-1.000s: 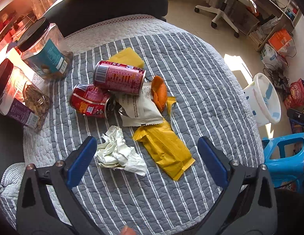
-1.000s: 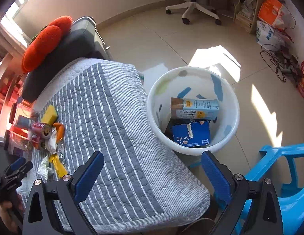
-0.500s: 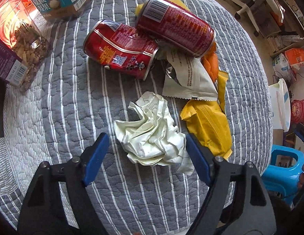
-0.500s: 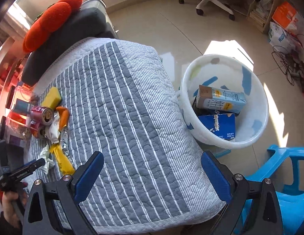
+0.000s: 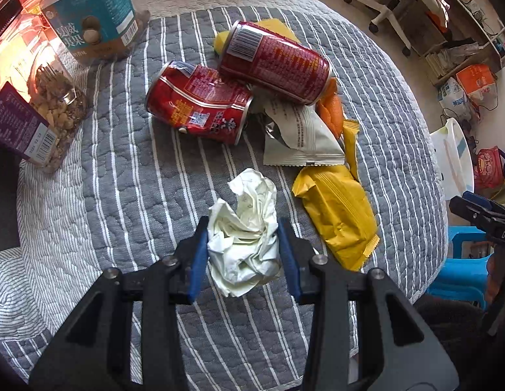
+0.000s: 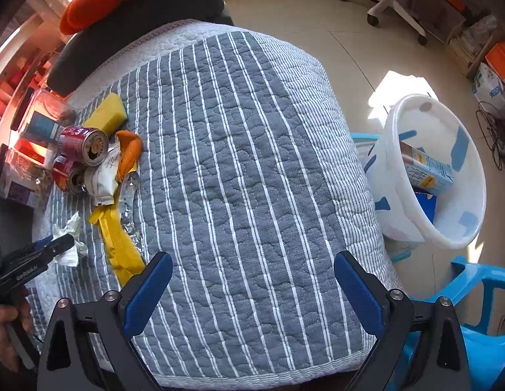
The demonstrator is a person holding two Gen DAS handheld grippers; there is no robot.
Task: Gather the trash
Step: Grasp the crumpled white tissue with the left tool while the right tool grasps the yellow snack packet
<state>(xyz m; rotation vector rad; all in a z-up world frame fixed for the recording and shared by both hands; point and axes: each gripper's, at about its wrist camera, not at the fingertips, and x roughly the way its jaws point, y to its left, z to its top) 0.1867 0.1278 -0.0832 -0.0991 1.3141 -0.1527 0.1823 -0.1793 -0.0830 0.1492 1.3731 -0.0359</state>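
Left gripper (image 5: 242,254) fingers (image 5: 197,260) pinch crumpled tissue (image 5: 244,231) between pads, tissue on striped bench (image 5: 122,195), beside yellow wrapper (image 5: 337,218). Right gripper (image 6: 252,288) fingers spread wide, holding nothing, over bench.

Low in the centre of the frame, the left gripper (image 5: 242,254) has its blue pads pressed against both sides of a crumpled tissue (image 5: 244,233) on the striped quilt (image 5: 122,179). Just right lies a yellow wrapper (image 5: 337,215). Above it sit a white packet (image 5: 301,133) and two red cans (image 5: 200,101), with snack jars (image 5: 53,110) at the upper left.
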